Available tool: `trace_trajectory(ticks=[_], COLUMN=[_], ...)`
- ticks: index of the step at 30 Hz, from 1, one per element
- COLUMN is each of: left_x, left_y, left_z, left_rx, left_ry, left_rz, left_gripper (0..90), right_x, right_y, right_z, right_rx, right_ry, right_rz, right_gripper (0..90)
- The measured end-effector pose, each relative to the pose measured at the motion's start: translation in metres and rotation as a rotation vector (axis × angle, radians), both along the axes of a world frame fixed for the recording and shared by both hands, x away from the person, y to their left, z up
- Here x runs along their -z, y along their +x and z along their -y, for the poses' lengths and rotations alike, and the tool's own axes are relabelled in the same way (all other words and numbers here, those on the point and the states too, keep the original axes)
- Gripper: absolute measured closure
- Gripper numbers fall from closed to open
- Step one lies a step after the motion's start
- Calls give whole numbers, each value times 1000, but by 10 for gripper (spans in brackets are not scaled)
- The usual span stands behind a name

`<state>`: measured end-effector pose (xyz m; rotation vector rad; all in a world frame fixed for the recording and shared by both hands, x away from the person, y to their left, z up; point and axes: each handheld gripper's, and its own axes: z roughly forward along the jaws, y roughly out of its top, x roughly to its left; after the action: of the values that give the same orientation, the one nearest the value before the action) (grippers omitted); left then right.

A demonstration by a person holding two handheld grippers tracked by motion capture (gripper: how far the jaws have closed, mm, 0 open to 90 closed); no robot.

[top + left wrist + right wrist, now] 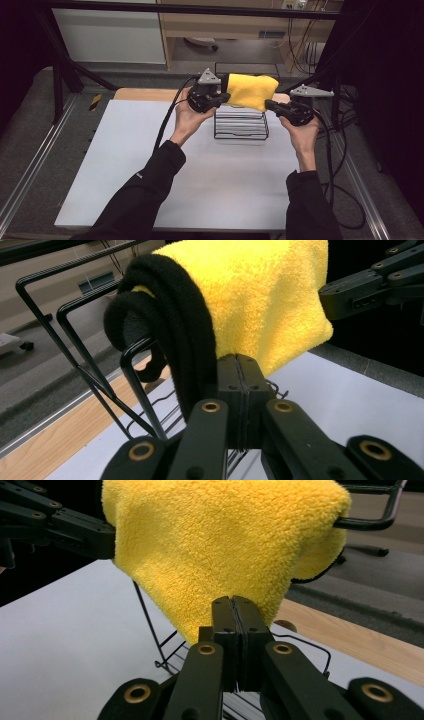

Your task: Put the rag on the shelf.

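Yellow towel draping over black wire rack at table's far edge; soft, light, fluffy, sagging freely; black trim offering firmer hold; left tool clenching towel's near edge, right tool clenching opposite lower corner.

Rack and cloth block the far centre; near table open.
Wire rack stands mid-table, yellow cloth draped over it. White table bare left, front, right. Dark frame posts flank the far corners.
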<state>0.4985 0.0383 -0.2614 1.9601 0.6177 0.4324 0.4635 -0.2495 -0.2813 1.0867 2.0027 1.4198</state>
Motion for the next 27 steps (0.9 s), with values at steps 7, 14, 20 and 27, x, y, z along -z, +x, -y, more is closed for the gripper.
trace_trajectory(ticks=[7,14,20,27], left_x=[1,-7,-15,-5], left_y=[-2,-10,-21,-37], left_z=[-1,-11,-28,-61], left_rx=[0,12,-2,-33], left_ry=[-4,-9,8,32], left_rz=[3,-1,-10,-33], left_gripper=[891,827,632,438], right_x=[4,-9,-27,-31], right_y=[-1,-14,-28,-40], right_z=[-1,1,0,-1], right_rx=[2,-12,-13,-1], right_ry=[7,29,47,70], right_rz=[32,76,107,87], right_gripper=[852,740,560,307])
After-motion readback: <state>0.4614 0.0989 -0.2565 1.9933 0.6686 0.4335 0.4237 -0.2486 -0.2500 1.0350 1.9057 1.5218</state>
